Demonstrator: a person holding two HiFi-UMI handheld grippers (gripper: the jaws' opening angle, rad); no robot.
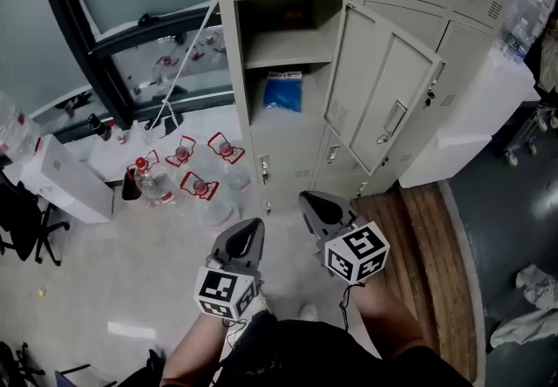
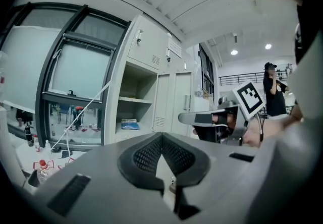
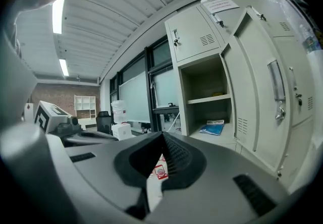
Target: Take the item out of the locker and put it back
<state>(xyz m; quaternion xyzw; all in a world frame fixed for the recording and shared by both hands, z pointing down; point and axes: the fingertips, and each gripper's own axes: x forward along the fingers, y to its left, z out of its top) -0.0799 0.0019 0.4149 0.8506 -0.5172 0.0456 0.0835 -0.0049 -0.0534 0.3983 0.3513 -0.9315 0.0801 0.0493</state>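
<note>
I hold both grippers low in front of the open locker [image 1: 288,45], pointing toward it and well short of it. The left gripper [image 2: 161,136] is clenched: in its own view the two dark ribbed pads [image 2: 146,156] meet at the tips and nothing sits between them. The right gripper [image 3: 162,136] looks the same in its view, with its jaws brought together at the tips and empty. From the head view the two grippers are side by side, the right one a little further forward, each with its marker cube [image 1: 356,252] toward me.

The item, a flat blue packet [image 1: 283,91], lies on the floor of the open compartment, below the inner shelf [image 1: 288,50]. Neither gripper touches it. The locker door [image 1: 384,89] is swung wide open to the right, its handle [image 1: 394,118] facing me.

On the floor to the left of the locker stands a cluster of clear water bottles [image 1: 185,169] with red labels, near the window frame [image 1: 105,45]. A white box [image 1: 61,178] sits further left. To the right of the locker base runs a strip of wooden flooring [image 1: 432,246].
</note>
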